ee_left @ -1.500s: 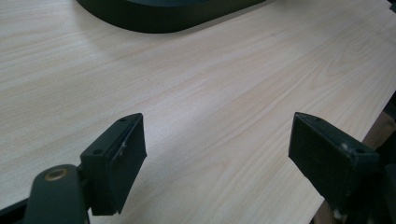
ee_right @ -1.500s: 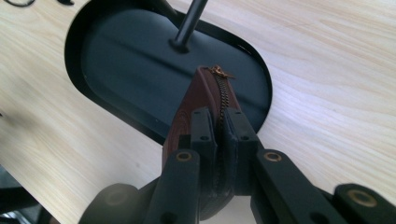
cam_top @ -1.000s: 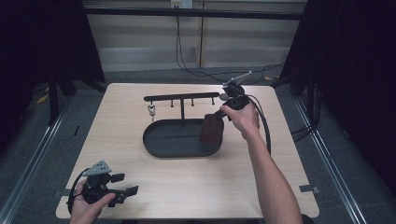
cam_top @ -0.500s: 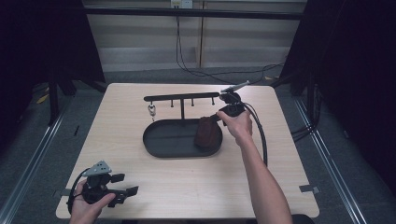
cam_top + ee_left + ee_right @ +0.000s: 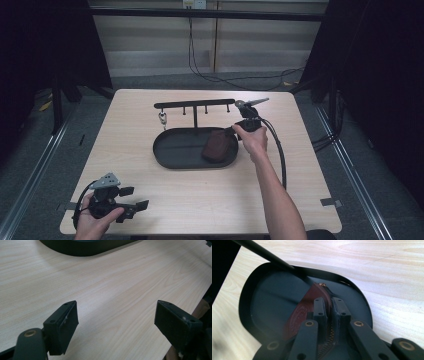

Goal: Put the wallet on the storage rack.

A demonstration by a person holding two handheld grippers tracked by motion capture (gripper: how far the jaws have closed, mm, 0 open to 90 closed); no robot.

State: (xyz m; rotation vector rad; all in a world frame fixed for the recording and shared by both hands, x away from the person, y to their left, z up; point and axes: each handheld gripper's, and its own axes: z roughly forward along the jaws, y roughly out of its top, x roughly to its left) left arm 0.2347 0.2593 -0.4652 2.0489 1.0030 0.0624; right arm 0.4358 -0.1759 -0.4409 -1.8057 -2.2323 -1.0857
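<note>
A brown zip pouch (image 5: 216, 146) leans in the right end of the black oval tray (image 5: 165, 156). My right gripper (image 5: 234, 131) is shut on the pouch's upper edge, the hand reaching in from the right. In the right gripper view the jaws (image 5: 329, 307) pinch the pouch (image 5: 303, 315) along its zipper, just above the tray floor (image 5: 259, 300). My left gripper (image 5: 136, 198) rests in a hand at the table's front left corner. Its jaws (image 5: 115, 322) stand wide open over bare wood with nothing between them.
A black rack (image 5: 194, 105) with several hooks rises from the back of the tray, and a small metal keyring (image 5: 162, 118) hangs from its left end. The right gripper's cable (image 5: 278, 150) loops over the table to the right. The table's front edge lies close to the left gripper.
My right gripper has come down and to the left with the pouch, from beside the rack's right end into the tray. The left gripper has stayed put.
</note>
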